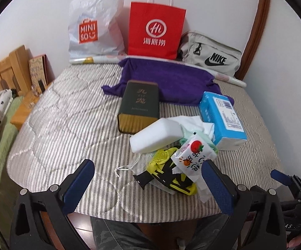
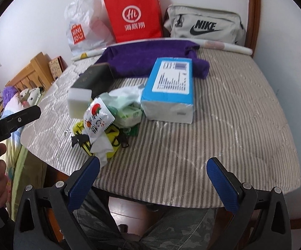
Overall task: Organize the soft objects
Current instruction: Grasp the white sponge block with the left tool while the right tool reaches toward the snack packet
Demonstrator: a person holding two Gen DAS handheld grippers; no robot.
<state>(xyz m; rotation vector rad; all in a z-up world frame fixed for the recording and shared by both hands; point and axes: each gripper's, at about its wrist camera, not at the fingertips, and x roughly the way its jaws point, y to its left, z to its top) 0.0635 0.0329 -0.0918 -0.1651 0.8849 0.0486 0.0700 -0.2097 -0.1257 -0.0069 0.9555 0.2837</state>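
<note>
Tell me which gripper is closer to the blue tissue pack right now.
Right, though only slightly. The right gripper hangs open at the cushion's near edge, with the blue tissue pack almost straight ahead. The left gripper is also open and faces the small pile, leaving the pack farther off to its right.

Red paper bag, white Miniso bag, Nike pouch against wall; wooden headboard left.
</note>
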